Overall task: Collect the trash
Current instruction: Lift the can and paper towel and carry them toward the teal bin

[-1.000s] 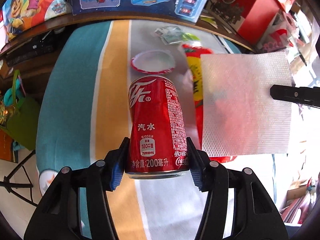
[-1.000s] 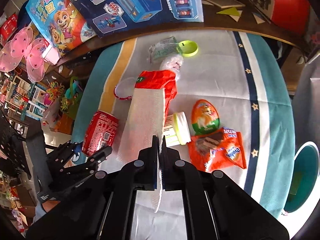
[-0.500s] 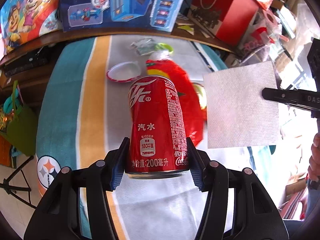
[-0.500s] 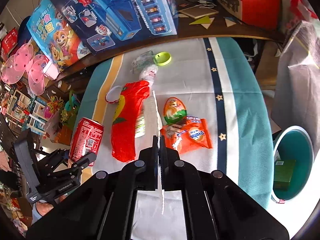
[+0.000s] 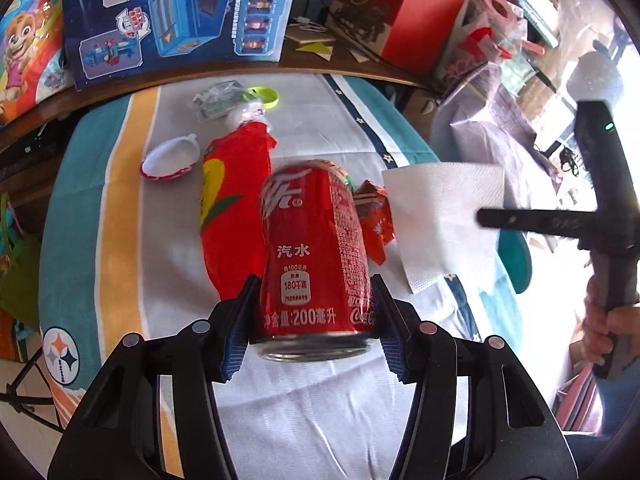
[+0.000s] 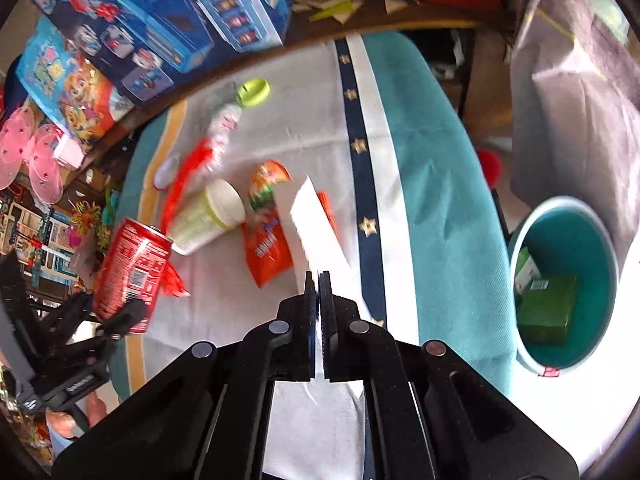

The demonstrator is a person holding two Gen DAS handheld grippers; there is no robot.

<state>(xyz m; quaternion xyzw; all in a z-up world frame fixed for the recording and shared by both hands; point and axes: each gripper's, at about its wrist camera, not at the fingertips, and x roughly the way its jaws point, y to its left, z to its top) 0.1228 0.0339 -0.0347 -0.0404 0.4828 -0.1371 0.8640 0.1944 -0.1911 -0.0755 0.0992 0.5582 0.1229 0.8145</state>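
Observation:
A red cola can [image 5: 316,256] stands upright between the blue pads of my left gripper [image 5: 314,320], which is shut on it above the table. The right wrist view shows the same can [image 6: 134,268] at the left. My right gripper [image 6: 319,280] is shut on the edge of a white paper napkin [image 6: 316,220], which hangs in the air over the table's right half. From the left wrist view the napkin [image 5: 440,220] spreads flat to the right of the can. A teal bin [image 6: 596,252] stands on the floor beyond the table's right edge, with a green box [image 6: 548,308] inside.
On the striped tablecloth [image 6: 420,160] lie a red wrapper [image 5: 236,208], a white lid [image 5: 170,160], a green ring [image 5: 266,96], a paper cup [image 6: 208,220], an egg-shaped pack [image 6: 266,184] and an orange snack bag [image 6: 266,252]. Toy boxes [image 5: 180,12] line the far side. A person's hand [image 5: 600,320] holds the right gripper's handle.
Both grippers have moved to the right across the table, the left with the can, the right with the napkin. The teal bin now shows much larger in the right wrist view.

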